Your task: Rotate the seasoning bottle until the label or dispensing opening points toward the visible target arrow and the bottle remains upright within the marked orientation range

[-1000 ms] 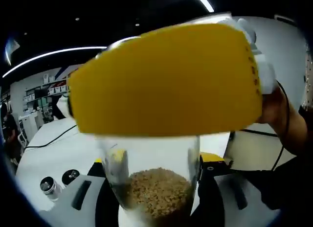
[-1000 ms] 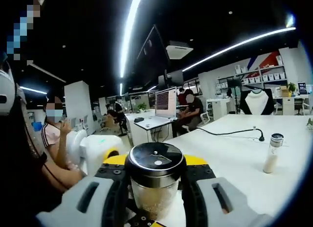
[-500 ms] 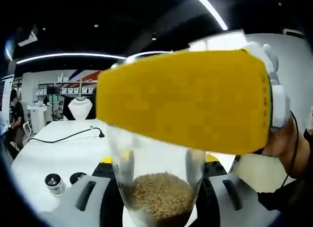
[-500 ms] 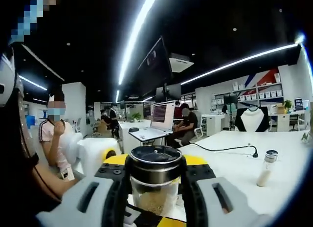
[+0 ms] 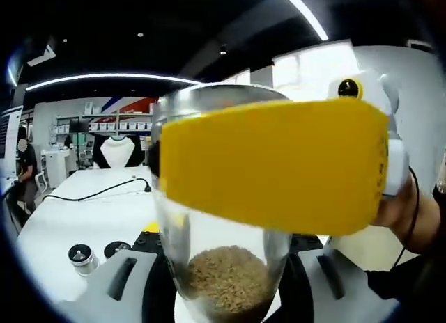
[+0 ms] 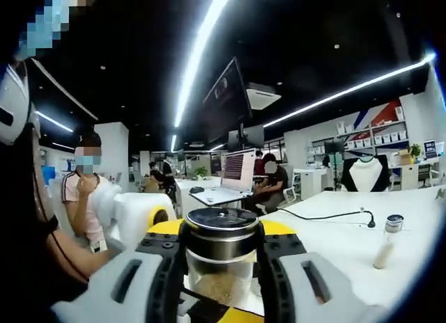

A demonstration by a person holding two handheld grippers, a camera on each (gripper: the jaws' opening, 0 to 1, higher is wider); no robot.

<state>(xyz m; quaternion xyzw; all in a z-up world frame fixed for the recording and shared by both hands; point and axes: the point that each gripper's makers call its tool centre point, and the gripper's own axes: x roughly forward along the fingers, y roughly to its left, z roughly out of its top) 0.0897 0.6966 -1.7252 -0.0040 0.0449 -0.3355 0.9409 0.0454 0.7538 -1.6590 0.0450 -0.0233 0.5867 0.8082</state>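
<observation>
A clear seasoning bottle (image 5: 226, 274) with brown grains in its bottom sits between my left gripper's (image 5: 226, 285) grey jaws, which are shut on its glass body. My right gripper (image 5: 279, 170) crosses the left gripper view as a broad yellow block over the bottle's upper part, held by a hand (image 5: 404, 211). In the right gripper view the bottle's dark, metal-rimmed cap (image 6: 221, 229) stands upright between my right gripper's (image 6: 221, 267) jaws, shut on the bottle (image 6: 221, 278) just below the cap. The left gripper's white and yellow body (image 6: 139, 215) lies behind it. I see no arrow mark.
Two small shakers (image 5: 82, 257) stand on the white table (image 5: 77, 218) at the left, near a black cable (image 5: 97, 192). Another small shaker (image 6: 387, 239) stands on the table to the right. A person (image 6: 80, 191) sits close at the left; a laptop (image 6: 237, 171) and seated people are farther back.
The yellow right gripper has shifted a little rightward and lower across the bottle in the left gripper view, and both cameras have tilted slightly. Both grips on the bottle hold.
</observation>
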